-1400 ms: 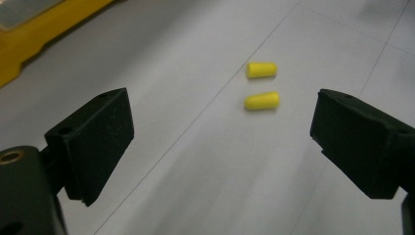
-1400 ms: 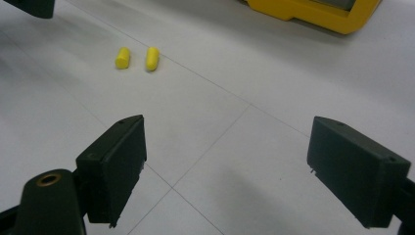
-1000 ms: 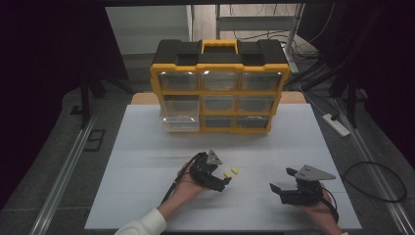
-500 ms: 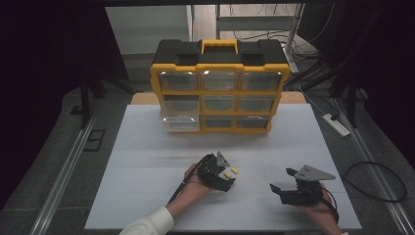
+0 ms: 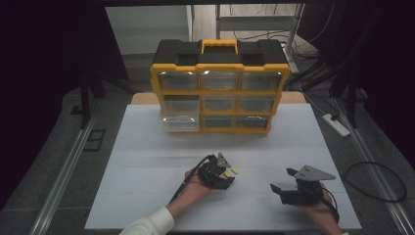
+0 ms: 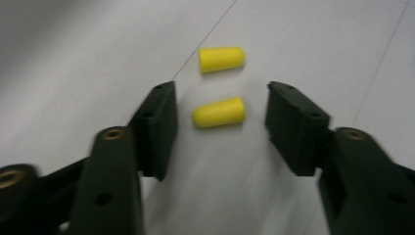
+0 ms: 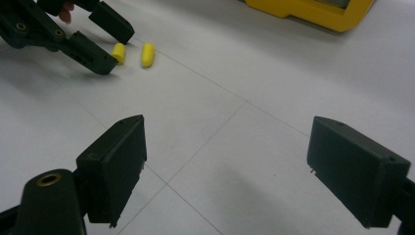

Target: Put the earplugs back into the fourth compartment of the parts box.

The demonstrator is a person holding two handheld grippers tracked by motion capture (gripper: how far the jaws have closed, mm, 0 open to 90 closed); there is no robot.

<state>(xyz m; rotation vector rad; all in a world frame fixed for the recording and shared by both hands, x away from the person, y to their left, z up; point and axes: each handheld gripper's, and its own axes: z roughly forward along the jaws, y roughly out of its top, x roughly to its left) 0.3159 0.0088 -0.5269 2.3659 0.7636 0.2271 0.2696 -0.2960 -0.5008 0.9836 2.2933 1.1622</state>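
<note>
On the white table [image 5: 147,147], the left gripper [image 6: 220,115] brackets the nearer of 2 yellow earplugs [image 6: 219,112], its jaws having just been closing yet not touching it; a gap shows on each side. The second earplug [image 6: 221,59] lies just beyond the fingertips, parallel to the first. The right gripper [image 7: 225,161] rests well apart, jaws spread wide over bare table, gripping nothing. A yellow-and-black drawer organizer [image 5: 219,88] stands behind.

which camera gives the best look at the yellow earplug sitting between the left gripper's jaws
The left gripper view: the nearer earplug lies large between the closing, not yet touching jaws. The right gripper view shows it small; the high view, a speck.
</note>
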